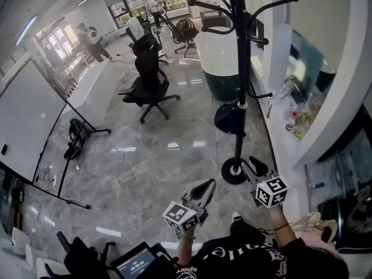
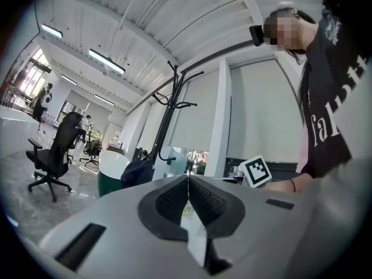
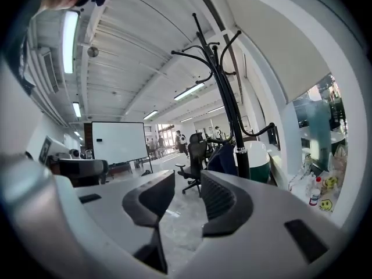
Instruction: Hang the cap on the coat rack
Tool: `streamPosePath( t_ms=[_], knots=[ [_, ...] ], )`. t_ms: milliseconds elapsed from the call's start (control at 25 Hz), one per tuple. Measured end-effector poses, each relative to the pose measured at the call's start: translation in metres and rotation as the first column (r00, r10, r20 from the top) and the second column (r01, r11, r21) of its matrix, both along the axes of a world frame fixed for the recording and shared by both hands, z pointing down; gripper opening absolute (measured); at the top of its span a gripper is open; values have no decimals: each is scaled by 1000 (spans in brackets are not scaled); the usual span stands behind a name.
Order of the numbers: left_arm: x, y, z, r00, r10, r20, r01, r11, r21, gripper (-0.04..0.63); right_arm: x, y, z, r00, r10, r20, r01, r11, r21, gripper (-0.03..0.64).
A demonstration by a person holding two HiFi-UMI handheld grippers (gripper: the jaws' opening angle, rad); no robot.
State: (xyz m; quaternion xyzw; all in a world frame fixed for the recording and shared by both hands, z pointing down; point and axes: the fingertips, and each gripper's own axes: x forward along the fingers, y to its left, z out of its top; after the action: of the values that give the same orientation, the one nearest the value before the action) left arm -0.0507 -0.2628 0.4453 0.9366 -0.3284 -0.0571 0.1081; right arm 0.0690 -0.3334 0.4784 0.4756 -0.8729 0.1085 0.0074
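Observation:
A black coat rack (image 1: pixel 241 68) stands ahead of me on the grey marble floor. A dark blue cap (image 1: pixel 228 117) hangs on one of its low hooks, against the pole. In the left gripper view the cap (image 2: pixel 138 170) shows beside the rack (image 2: pixel 165 121); in the right gripper view the cap (image 3: pixel 224 158) sits just left of the pole (image 3: pixel 229 97). My left gripper (image 1: pixel 200 192) (image 2: pixel 187 193) is shut with nothing in it, held low and short of the rack's base. My right gripper (image 1: pixel 254 168) (image 3: pixel 186 196) stands open and empty, close to the base and below the cap.
The rack's round base (image 1: pixel 234 170) lies just ahead of the right gripper. Black office chairs (image 1: pixel 148 86) stand to the left, a whiteboard on a stand (image 1: pixel 29 121) further left. A white ledge with bottles (image 1: pixel 293 124) runs along the right wall. People stand far back.

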Motion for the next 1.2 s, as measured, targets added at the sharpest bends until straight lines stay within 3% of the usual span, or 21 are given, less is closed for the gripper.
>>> streamPosePath(
  t_ms=[280,640,880,1200],
  knots=[
    [3,67,10,995,95,11,-95,995,-5,5,-15,94,14,999,31,44,-30,999,-26,65],
    [-23,151,36,988,152,5,-151,987,-62,5,-61,191,46,999,19,-31,-23,993,-114,26],
    [-21,169,23,988,150,-42,-152,988,-38,5,-62,220,35,999,13,-48,-18,994,-105,26],
    [-5,173,7,992,124,-35,-124,992,8,5,-40,233,26,999,10,-36,-14,995,-97,26]
  ],
)
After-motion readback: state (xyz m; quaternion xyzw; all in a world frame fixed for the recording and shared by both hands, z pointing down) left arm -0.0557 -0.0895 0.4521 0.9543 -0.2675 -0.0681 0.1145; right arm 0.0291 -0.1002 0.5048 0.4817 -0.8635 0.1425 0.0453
